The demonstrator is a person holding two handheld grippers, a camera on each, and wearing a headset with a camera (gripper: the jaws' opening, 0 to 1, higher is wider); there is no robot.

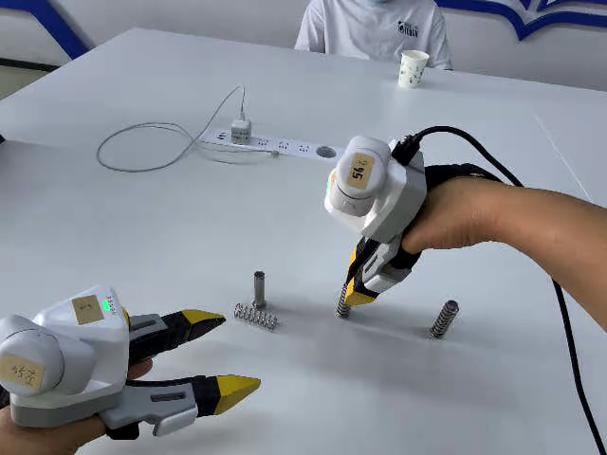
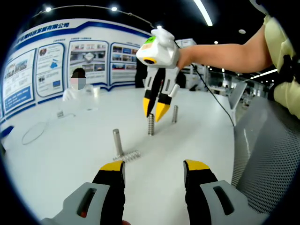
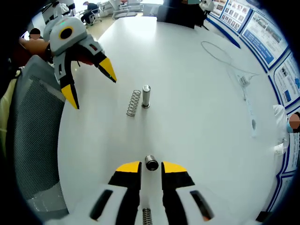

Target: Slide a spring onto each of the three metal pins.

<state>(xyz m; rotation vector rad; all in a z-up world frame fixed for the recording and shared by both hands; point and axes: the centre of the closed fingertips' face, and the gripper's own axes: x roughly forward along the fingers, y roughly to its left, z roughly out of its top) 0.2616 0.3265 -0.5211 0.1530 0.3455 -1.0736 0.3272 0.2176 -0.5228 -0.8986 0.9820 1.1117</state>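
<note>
Holding the left tool released and empty, with yellow-tipped jaws spread wide, above the white surface close to its near edge. Pointing the right tool steeply down over the middle of the surface, at the short grey metal centre pin, already sleeved in a coiled steel spring. Straddling that pin's round top in the right gripper view, with jaws only slightly parted and a sliver of gap on either side, so released as well, gripping nothing. Flanked toward the left edge by a bare grey metal pin, upright, with a loose silvery coil spring lying flat just beside its base on the near side. Flanked toward the right edge by a third pin wearing its own spring. Backed, nearer the far edge, by a white power strip with a plugged charger and a looped grey cable, plus a paper cup in front of a seated person in a white shirt.
</note>
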